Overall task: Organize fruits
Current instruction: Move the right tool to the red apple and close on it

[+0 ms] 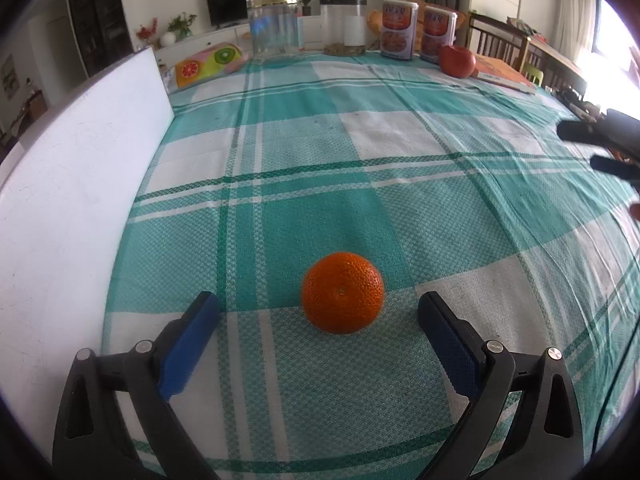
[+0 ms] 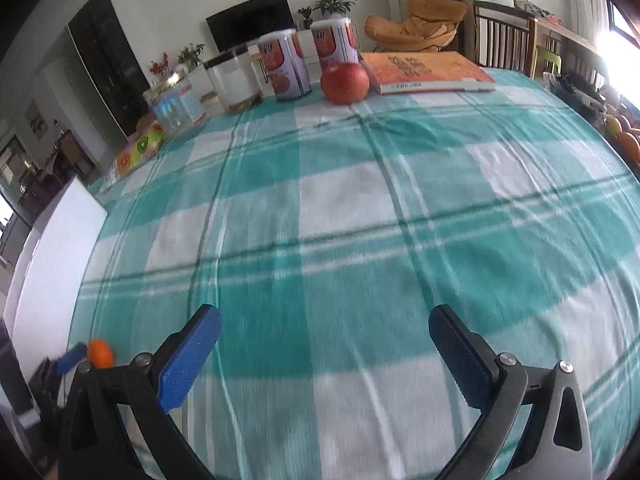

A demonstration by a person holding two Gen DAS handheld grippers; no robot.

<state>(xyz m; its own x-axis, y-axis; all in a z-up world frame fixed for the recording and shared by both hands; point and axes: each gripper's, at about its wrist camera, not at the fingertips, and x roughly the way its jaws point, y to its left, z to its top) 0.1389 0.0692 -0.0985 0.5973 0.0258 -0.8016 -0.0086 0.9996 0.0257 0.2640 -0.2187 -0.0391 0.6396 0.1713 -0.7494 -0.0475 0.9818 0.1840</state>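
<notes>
An orange (image 1: 343, 298) lies on the green-and-white checked tablecloth (image 1: 360, 184), just ahead of and between the tips of my left gripper (image 1: 318, 306), which is open and empty with jaws wide apart. The orange also shows small in the right wrist view (image 2: 100, 353) at far left. A red apple (image 1: 457, 61) sits at the far end by an orange book (image 1: 505, 73); it also shows in the right wrist view (image 2: 345, 82). My right gripper (image 2: 325, 325) is open and empty above bare cloth. More orange fruit (image 2: 627, 145) lies at the right edge.
A white board (image 1: 76, 184) stands along the left side of the table. At the far end stand a clear jar (image 1: 275, 26), a second container (image 1: 345, 26), two printed cans (image 1: 398, 28) and a fruit-print box (image 1: 208, 63). Chairs stand beyond.
</notes>
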